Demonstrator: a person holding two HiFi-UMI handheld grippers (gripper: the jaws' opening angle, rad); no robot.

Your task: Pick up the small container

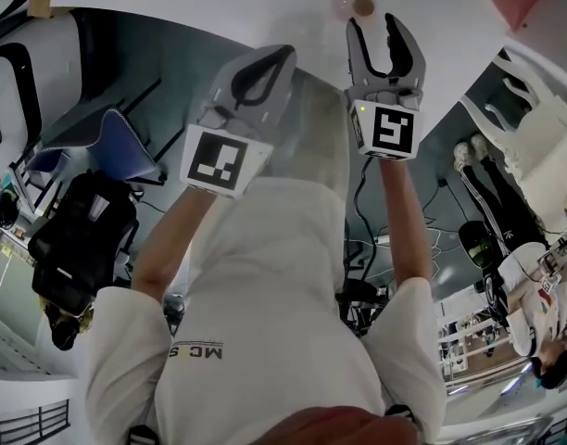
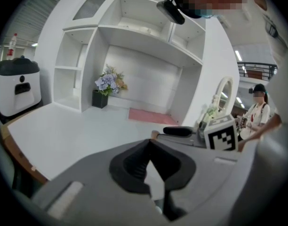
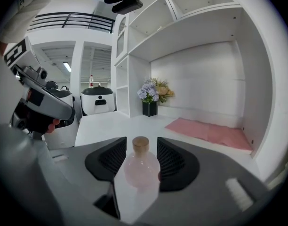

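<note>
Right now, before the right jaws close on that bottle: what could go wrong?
1. The corked pink bottle has a round body; the right gripper, jaws open around it, may squeeze it out forward on closing.
2. In the head view it stands near the table edge, so a nudge could topple it off.

White shelving alcove (image 3: 196,74), white tabletop (image 2: 64,135), pink mat (image 3: 210,132), potted flowers (image 3: 152,95), ceiling strip lights (image 3: 67,66)

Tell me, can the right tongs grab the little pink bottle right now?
Probably yes. The right tongs stand open with the pink bottle upright between them on the white table, and nothing blocks the way. They would only need to close.
</note>
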